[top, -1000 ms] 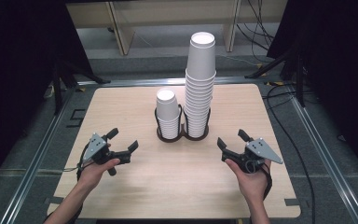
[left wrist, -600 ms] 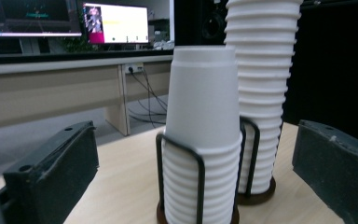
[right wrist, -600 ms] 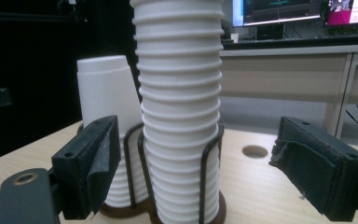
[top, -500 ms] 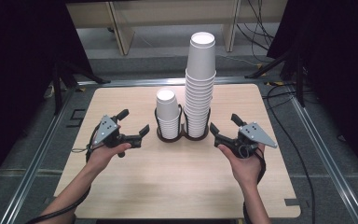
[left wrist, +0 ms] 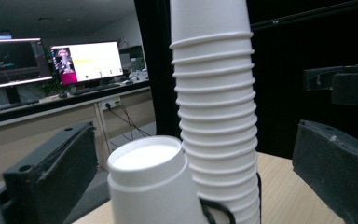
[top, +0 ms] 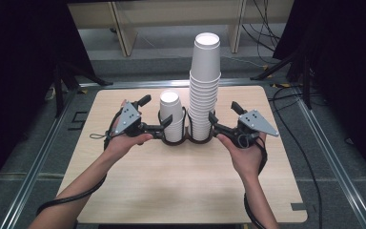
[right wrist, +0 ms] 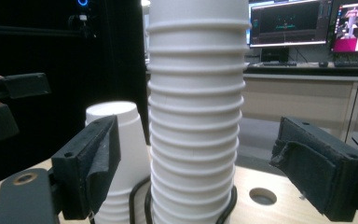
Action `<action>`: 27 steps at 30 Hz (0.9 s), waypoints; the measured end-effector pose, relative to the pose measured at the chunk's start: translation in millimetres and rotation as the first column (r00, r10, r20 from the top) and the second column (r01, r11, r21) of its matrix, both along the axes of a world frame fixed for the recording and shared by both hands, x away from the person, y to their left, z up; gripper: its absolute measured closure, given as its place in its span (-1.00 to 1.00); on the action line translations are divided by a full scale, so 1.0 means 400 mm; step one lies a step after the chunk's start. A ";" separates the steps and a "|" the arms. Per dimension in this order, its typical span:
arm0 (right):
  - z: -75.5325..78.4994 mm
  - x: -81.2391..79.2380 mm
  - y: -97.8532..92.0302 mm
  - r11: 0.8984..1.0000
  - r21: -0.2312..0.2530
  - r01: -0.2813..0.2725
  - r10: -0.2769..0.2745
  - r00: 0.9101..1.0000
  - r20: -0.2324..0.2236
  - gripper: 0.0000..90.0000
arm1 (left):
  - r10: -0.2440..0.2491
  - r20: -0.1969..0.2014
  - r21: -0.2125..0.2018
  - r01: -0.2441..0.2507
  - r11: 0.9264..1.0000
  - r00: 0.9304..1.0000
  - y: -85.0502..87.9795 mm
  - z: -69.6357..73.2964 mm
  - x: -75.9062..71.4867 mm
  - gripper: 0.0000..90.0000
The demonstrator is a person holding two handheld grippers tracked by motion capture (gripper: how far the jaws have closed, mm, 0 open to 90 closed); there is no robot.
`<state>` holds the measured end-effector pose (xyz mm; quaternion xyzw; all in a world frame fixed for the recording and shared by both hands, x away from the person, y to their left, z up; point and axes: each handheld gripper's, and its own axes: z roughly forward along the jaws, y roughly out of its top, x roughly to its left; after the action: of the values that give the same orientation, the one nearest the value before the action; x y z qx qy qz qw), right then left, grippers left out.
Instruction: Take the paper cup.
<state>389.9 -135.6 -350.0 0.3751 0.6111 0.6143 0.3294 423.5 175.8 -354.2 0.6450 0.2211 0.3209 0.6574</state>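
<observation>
A: Two stacks of paper cups on the worktop, biggest first: the tall stack stands upright in the right ring of a black wire holder, rising well above everything else.

B: And the short stack sits in the left ring, touching the tall one's flank, also upright.

A: Now the left hand-held gripper. Jaws wide, nothing between the pads, and in the left gripper view the short stack's rim lies straight ahead, between the two jaws.

B: So its cups are dead in front of it. The right hand-held gripper?

A: Roughly half open, holding nothing. From the right gripper view the tall stack fills the gap between the jaws, pads apart from the paper on both sides.

B: Each hand is nearer its own stack, then.

A: Yes, left to short, right to tall. Both long axes run vertical, both grippers come in level from the sides, so I'd judge any squeeze lands across the cup walls.
</observation>
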 end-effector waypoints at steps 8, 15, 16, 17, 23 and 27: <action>0.042 0.011 0.012 1.000 -0.002 -0.004 0.004 1.000 0.031 -0.67 | -0.054 0.033 0.011 0.053 0.999 0.998 -0.062 0.016 0.024 -1.00; 0.088 0.040 0.017 1.000 0.018 0.007 -0.007 1.000 0.022 -0.67 | -0.065 0.024 0.029 0.064 0.998 0.998 -0.114 0.030 0.055 -1.00; 0.099 0.048 0.013 1.000 0.003 0.007 -0.007 0.999 0.051 -0.67 | -0.065 0.025 0.035 0.064 0.997 0.998 -0.122 0.033 0.062 -1.00; 0.108 0.049 0.016 1.000 0.023 0.002 -0.002 1.000 0.025 -0.67 | -0.067 0.023 0.037 0.066 0.997 0.998 -0.128 0.035 0.067 -1.00; 0.173 0.095 0.029 1.000 0.002 -0.003 0.003 0.999 0.044 -0.68 | -0.071 0.002 0.044 0.071 0.996 0.997 -0.170 0.056 0.107 -1.00; 0.194 0.117 0.040 1.000 0.006 -0.014 0.014 0.999 0.038 -0.68 | -0.071 -0.014 0.046 0.072 0.996 0.997 -0.190 0.069 0.129 -1.00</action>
<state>436.9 -119.5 -272.4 0.3600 0.6057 0.6253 0.3353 475.0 99.9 -326.6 0.6694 0.1946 0.2982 0.6520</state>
